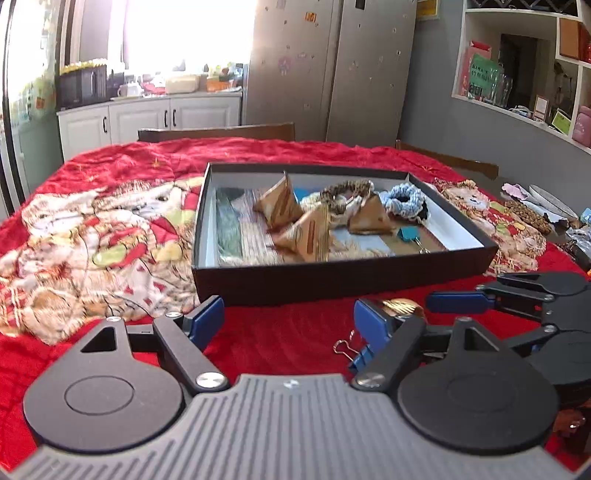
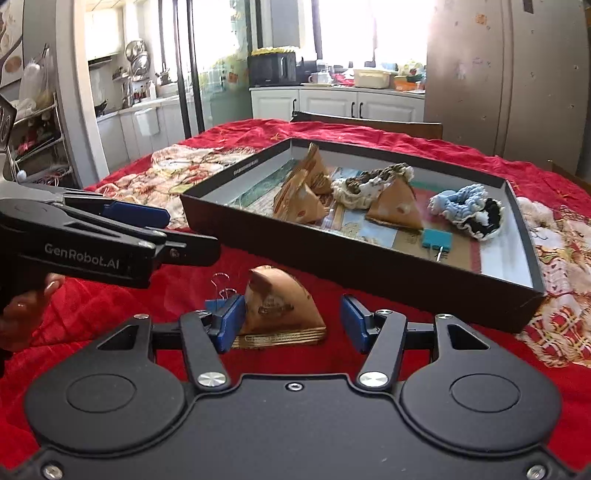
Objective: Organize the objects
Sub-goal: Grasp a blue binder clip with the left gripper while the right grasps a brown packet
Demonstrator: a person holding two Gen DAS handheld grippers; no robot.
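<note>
Pouches: four paper pyramids, three in box (image 2: 369, 254), one (image 2: 280, 306) between parted right claw (image 2: 293, 323); left claw (image 1: 288, 321) apart, empty.

Daylight pours through the kitchen window (image 1: 184, 33), blown out to pure white in both views, with haze spilling over the fridge (image 1: 295, 66) beside it. The red cloth (image 1: 277, 339) reads bright and saturated. Fisheye bends the shelves (image 1: 517, 107) at the edge. The patterned blanket (image 1: 92, 240) smears with blur.
</note>
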